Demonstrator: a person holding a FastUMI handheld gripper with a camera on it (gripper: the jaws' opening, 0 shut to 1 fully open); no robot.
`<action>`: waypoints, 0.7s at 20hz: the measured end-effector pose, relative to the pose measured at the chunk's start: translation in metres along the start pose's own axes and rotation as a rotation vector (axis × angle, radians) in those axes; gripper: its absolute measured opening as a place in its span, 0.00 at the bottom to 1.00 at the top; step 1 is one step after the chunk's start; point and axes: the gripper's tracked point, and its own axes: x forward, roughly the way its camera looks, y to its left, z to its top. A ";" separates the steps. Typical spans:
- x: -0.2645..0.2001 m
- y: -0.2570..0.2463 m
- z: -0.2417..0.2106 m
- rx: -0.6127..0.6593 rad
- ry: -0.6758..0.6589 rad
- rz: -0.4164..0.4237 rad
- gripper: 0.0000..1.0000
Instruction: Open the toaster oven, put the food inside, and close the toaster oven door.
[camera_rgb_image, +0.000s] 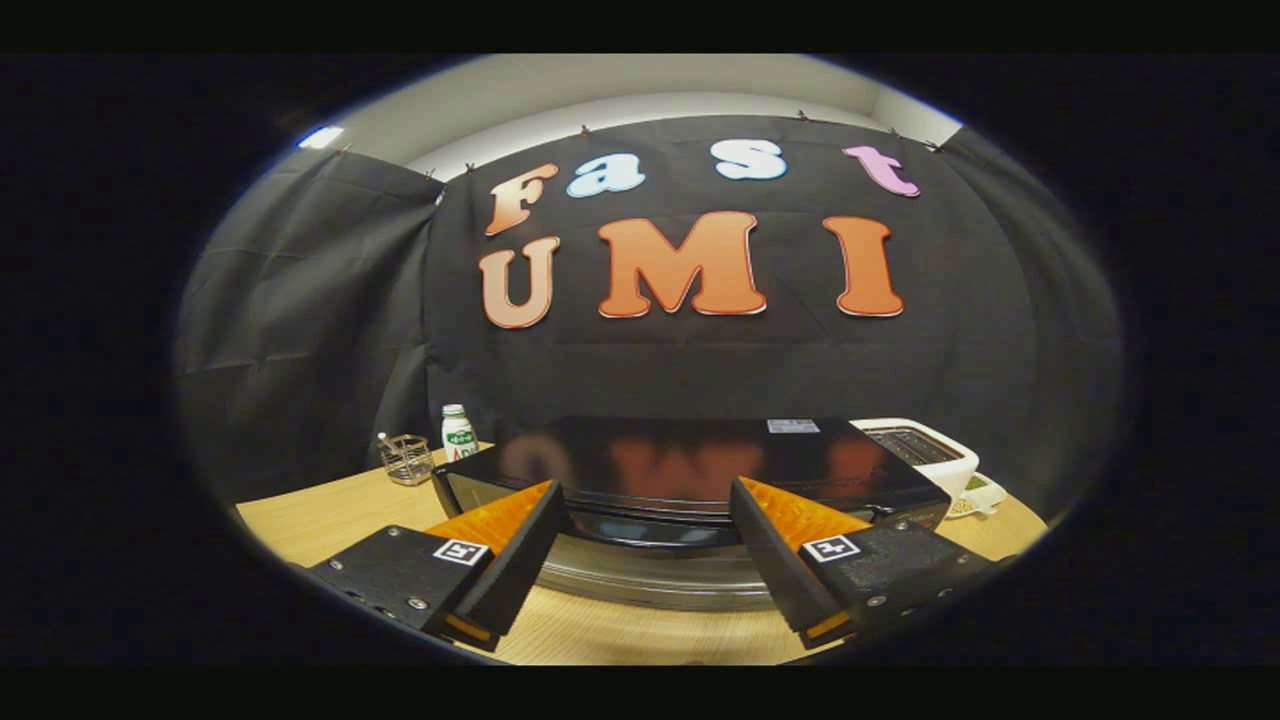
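The gripper (648, 510) has its two fingers (520, 555) spread wide apart, with nothing between them but open air and the front of the one toaster oven (690, 470) just ahead. Each finger carries one small square marker on its upper face, two markers in all.

The toaster oven is black and glossy, its flat top mirroring the wall behind it. A single pale label sits on the top toward its far right corner. Its front, with a curved handle bar and a shiny metal band beneath, lies right past the fingertips; whether the tips touch it I cannot tell. The door looks closed, though the low angle makes that hard to confirm. No food can be made out from here.

The oven stands on one light wooden table (330, 515). Beyond the left finger, near the oven's left rear corner, are one small wire basket (406, 458) and, just beside it, one white bottle (457, 432) with a green cap. Beyond the right finger, close by the oven's right side, stands one white slot toaster (920, 450), and just past it one small white dish (985, 492) with something greenish in it.
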 end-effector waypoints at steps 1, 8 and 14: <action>-0.004 0.001 0.000 0.001 -0.009 0.004 0.98; -0.032 0.014 -0.010 -0.089 0.006 0.037 0.96; -0.040 0.015 -0.015 -0.141 0.012 0.039 0.96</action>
